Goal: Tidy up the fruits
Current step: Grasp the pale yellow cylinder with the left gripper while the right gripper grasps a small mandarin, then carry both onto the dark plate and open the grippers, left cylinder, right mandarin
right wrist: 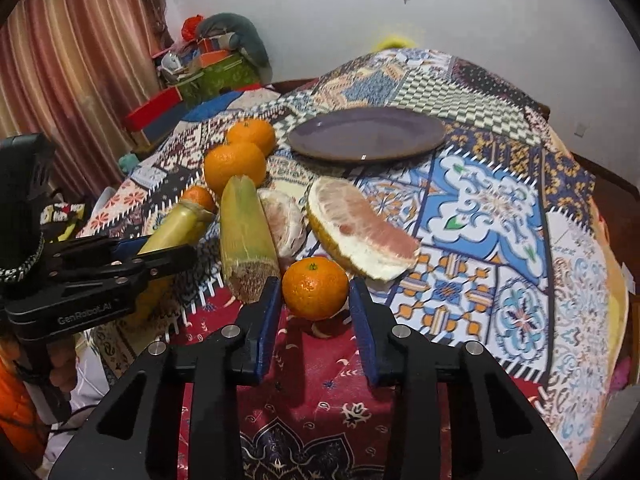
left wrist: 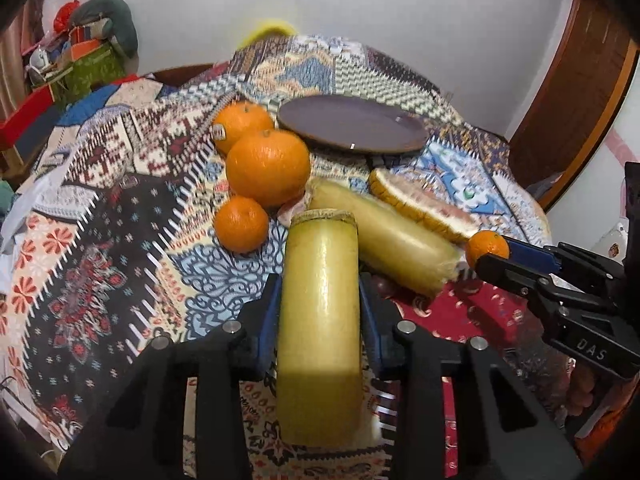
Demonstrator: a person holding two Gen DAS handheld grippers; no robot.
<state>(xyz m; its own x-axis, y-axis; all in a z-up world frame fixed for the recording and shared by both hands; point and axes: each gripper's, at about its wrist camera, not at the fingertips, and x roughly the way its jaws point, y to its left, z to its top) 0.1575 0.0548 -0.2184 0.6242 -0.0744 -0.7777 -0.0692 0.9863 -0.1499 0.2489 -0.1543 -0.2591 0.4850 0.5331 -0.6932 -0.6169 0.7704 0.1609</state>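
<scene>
The right gripper (right wrist: 314, 300) reaches in from the bottom edge, its blue jaws standing on either side of a small orange (right wrist: 315, 288) on the patterned cloth (right wrist: 500, 240), close to its skin; contact cannot be judged. Just behind the orange lie a pomelo wedge (right wrist: 360, 228), a peeled pomelo piece (right wrist: 284, 220) and a cut sugarcane piece (right wrist: 246, 236). At left the left gripper (right wrist: 168, 256) is clamped around a second sugarcane piece (right wrist: 180, 224). Three more oranges (right wrist: 234, 168) sit beyond, near an empty dark plate (right wrist: 366, 136). Striped curtains (right wrist: 80, 60) hang at far left
</scene>
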